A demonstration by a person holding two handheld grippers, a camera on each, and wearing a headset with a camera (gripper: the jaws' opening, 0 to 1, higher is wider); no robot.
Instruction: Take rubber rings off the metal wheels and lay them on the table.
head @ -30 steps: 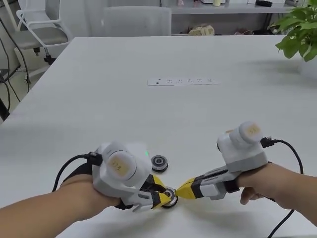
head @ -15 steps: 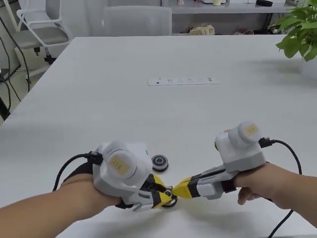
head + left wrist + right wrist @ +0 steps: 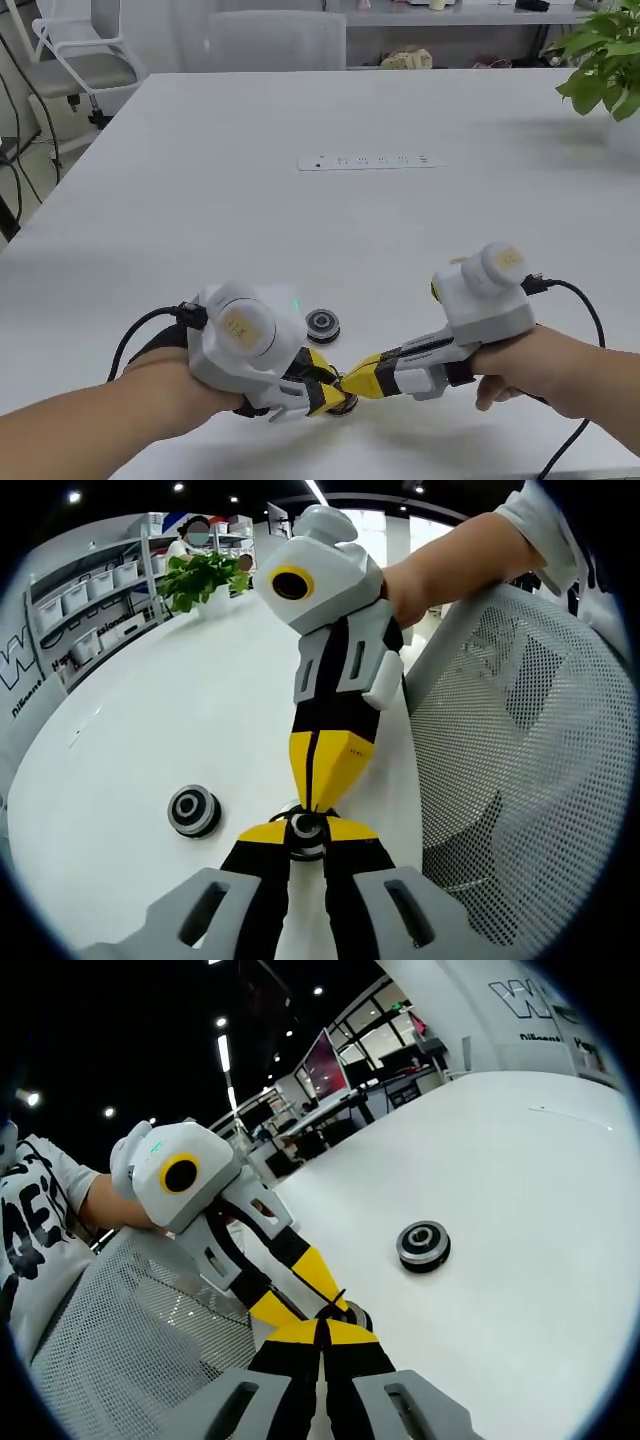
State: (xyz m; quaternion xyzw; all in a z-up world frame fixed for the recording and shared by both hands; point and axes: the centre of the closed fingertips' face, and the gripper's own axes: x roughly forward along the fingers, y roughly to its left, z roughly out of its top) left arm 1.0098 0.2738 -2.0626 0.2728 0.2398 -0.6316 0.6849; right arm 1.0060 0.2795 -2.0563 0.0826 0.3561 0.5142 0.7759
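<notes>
Two wheels: the clamped wheel (image 3: pixel 306 830) sits just on our side of the loose wheel (image 3: pixel 322 323), which lies flat on the tabletop (image 3: pixel 300 220).
Left claw (image 3: pixel 332 396): closed on the clamped wheel, one yellow tip on each side, close above the tabletop.
Right claw (image 3: pixel 322 1330): tips pressed together, nose to nose with the left claw, at the rim of the clamped wheel on the side away from the loose wheel.
Rubber ring: too small for us to separate from the clamped wheel, so we cannot tell if any rubber is pinched.
Risk 1: if the right tips have only a sliver of rubber, we expect the ring to snap back on the pull.
Risk 2: a pull out of line with the left grip could twist the clamped wheel free, and we judge it would roll toward the loose wheel or off the near edge.
Risk 3: squeezing the tread may trap the ring.
Risk 4: a freed ring could spring away.
</notes>
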